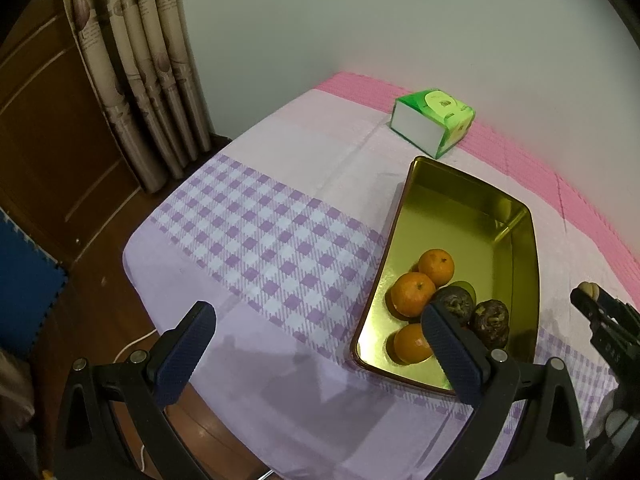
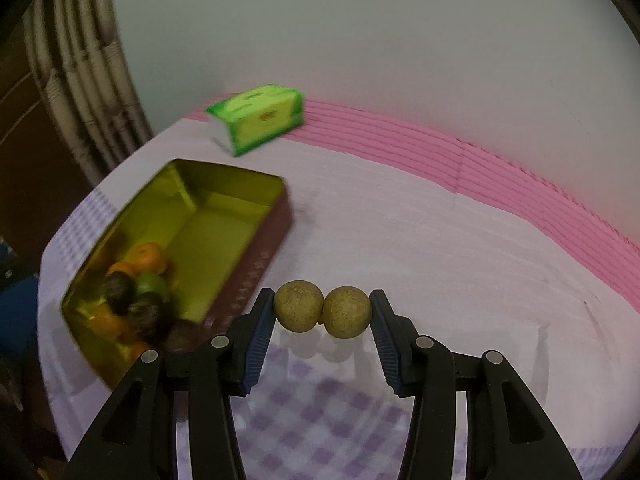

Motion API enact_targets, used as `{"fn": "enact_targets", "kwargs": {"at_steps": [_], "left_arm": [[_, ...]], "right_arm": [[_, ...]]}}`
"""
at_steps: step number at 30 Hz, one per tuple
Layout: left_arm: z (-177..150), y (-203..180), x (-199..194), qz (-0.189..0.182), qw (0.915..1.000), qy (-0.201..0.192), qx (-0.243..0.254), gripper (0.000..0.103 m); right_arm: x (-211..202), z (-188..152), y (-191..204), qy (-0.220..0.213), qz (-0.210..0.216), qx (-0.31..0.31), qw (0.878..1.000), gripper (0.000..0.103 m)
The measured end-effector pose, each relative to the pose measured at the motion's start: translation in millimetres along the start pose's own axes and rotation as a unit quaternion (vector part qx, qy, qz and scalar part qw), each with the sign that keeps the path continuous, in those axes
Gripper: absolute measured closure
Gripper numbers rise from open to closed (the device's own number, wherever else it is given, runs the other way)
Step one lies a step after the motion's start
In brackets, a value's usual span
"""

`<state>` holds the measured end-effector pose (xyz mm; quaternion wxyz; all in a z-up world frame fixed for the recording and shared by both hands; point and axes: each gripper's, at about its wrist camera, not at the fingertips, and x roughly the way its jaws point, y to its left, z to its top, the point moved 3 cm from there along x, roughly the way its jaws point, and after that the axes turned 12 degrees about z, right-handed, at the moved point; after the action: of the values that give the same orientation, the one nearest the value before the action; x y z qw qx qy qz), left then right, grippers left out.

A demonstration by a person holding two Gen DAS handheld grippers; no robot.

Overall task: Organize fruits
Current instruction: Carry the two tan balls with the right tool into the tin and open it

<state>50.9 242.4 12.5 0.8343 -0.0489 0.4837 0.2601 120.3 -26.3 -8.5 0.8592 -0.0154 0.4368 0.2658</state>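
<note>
A gold tin tray [image 1: 520, 248] lies on the purple checked cloth and holds three oranges [image 1: 412, 294] and two dark wrinkled fruits [image 1: 490, 322]. My left gripper [image 1: 316, 350] hangs open over the table's near edge, its right finger in front of the tray's near end. In the right wrist view, my right gripper [image 2: 323, 312] is shut on a pair of joined tan round fruits [image 2: 298, 306], held above the cloth to the right of the tray [image 2: 240, 220]. A green fruit [image 2: 154, 286] shows among the tray's fruit there. The right gripper [image 1: 588, 294] also appears at the left view's right edge.
A green tissue box [image 1: 436, 118] stands behind the tray near the white wall. A pink mat [image 2: 500, 168] runs along the table's far side. Curtains [image 1: 132, 72] and a wooden door hang to the left, beyond the table edge.
</note>
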Motion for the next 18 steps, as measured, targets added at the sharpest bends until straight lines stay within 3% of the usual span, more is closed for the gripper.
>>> {"fn": "enact_targets", "kwargs": {"at_steps": [18], "left_arm": [[2, 4, -1, -0.005, 1.0000, -0.004, -0.006, 0.001]], "right_arm": [[0, -12, 79, 0.022, 0.064, -0.058, 0.996, 0.054]]}}
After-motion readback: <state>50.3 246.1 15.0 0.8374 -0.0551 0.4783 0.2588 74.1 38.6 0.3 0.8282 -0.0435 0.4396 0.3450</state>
